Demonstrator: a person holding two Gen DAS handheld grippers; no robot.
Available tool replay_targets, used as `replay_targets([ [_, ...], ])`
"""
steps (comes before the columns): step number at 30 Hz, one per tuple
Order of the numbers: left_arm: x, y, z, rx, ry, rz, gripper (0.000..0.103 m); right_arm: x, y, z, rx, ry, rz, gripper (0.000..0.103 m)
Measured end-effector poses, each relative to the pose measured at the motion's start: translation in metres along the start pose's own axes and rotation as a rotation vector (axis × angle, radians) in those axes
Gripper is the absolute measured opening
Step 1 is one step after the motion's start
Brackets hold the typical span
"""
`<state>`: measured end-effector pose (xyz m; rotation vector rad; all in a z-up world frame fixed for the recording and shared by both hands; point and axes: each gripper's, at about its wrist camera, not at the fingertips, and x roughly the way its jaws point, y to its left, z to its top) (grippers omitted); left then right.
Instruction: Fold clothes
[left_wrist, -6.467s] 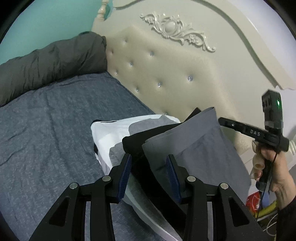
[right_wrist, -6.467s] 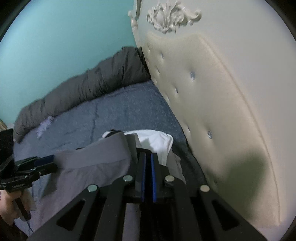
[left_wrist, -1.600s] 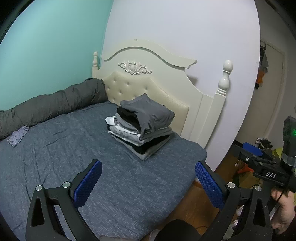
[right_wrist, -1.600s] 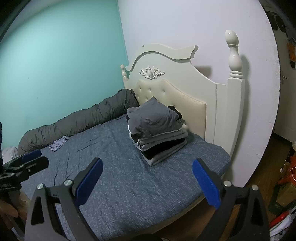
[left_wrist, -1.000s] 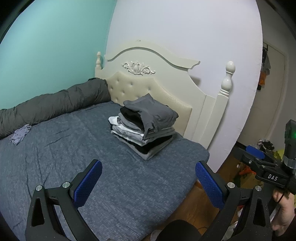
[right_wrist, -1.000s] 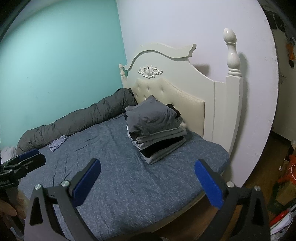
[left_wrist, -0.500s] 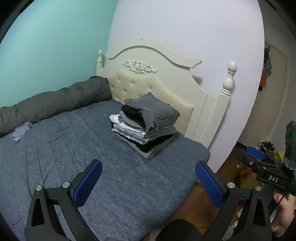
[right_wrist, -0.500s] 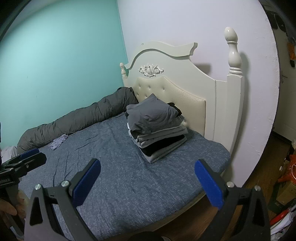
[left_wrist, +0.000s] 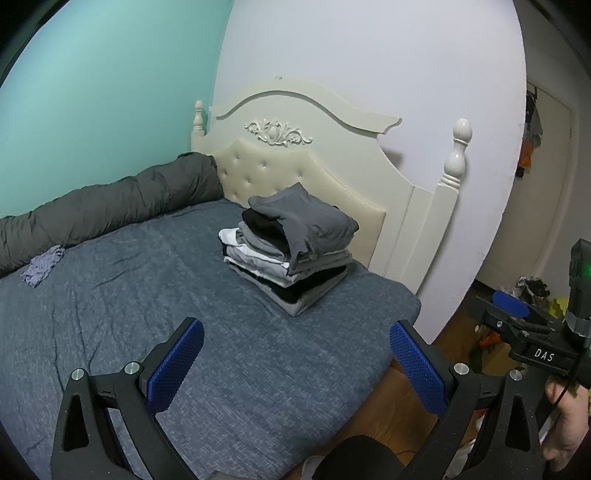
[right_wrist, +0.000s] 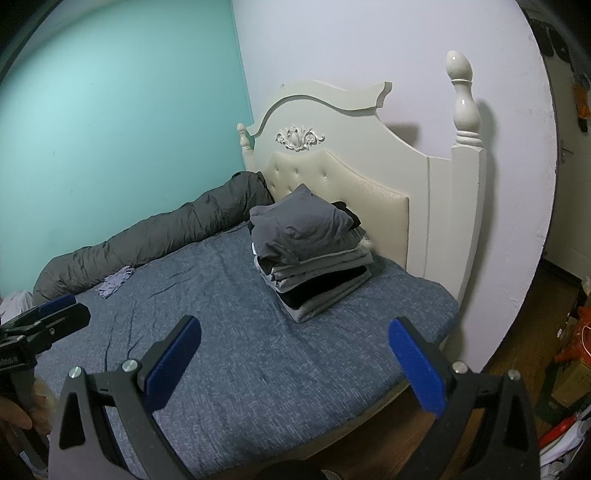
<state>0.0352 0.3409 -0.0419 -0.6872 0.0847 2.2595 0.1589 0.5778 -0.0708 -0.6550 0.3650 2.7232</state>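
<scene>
A stack of folded clothes (left_wrist: 291, 251) (right_wrist: 312, 247), grey on top with black, white and grey layers below, sits on the blue bed (left_wrist: 184, 314) (right_wrist: 240, 350) close to the cream headboard (left_wrist: 303, 162) (right_wrist: 354, 162). My left gripper (left_wrist: 295, 354) is wide open and empty, held back above the bed's near part, well short of the stack. My right gripper (right_wrist: 293, 350) is wide open and empty too, equally far back. A small crumpled lilac-grey garment (left_wrist: 42, 266) (right_wrist: 114, 282) lies loose at the far left of the bed.
A long dark grey rolled duvet (left_wrist: 103, 206) (right_wrist: 155, 240) runs along the teal wall. A bedpost (left_wrist: 456, 155) (right_wrist: 463, 103) marks the headboard's right end. Wooden floor (right_wrist: 517, 325) with boxes and clutter (right_wrist: 576, 347) lies to the right of the bed.
Both grippers let go of the grey top garment, opened wide and drew far back from the stack. Over the last second the views barely shift.
</scene>
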Motion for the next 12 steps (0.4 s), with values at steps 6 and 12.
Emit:
replay_targets([
  [6,0.001,0.0006,0.0003,-0.006,0.0,-0.002,0.103,-0.0007,-0.0016,0.0002,0.005,-0.001,-0.002,0.102],
  [12,-0.0002,-0.0002,0.0012,-0.009,-0.004,-0.004,0.103,0.0007,-0.0031,0.0021,0.004,-0.001,0.0,0.102],
])
